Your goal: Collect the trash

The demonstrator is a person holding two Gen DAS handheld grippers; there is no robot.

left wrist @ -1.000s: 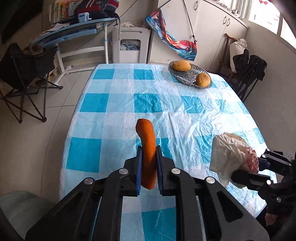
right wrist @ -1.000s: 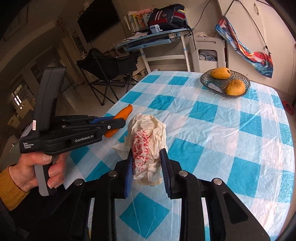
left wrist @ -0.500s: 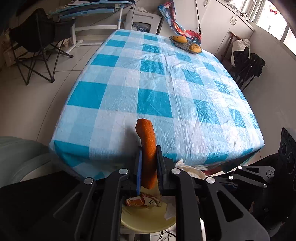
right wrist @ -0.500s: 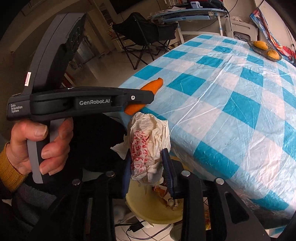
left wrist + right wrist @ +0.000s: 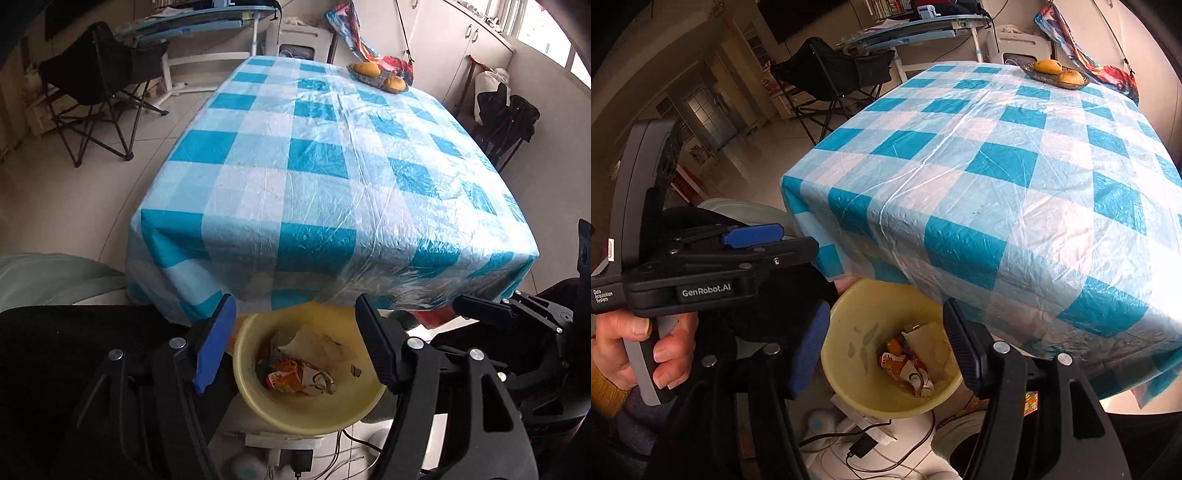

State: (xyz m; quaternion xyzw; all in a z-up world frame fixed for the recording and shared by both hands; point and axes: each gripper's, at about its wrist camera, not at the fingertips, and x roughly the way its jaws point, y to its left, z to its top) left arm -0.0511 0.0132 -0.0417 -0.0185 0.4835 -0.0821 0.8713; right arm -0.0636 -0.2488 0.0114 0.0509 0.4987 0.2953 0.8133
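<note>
Big desk (image 5: 317,158) under a blue-and-white checked cloth, bare except for a fruit dish (image 5: 378,75) at the far right corner. No trash visible on the cloth in either view. Well below the near edge, on the floor: yellow bin (image 5: 310,410), rim partly tucked under the overhang, cables and a power strip beside it. Inside the bin: crumpled white paper (image 5: 932,341) on the right, orange printed wrapper (image 5: 295,374) toward the middle. Left gripper (image 5: 295,343) over the bin, jaws wide apart, nothing between them where a half second ago an orange carrot-like piece sat clamped. Right gripper (image 5: 886,347) likewise spread and empty above the bin, its white wad gone. Both loads released; probably now in the bin. Collecting most likely finished, judging from the bare cloth.
</note>
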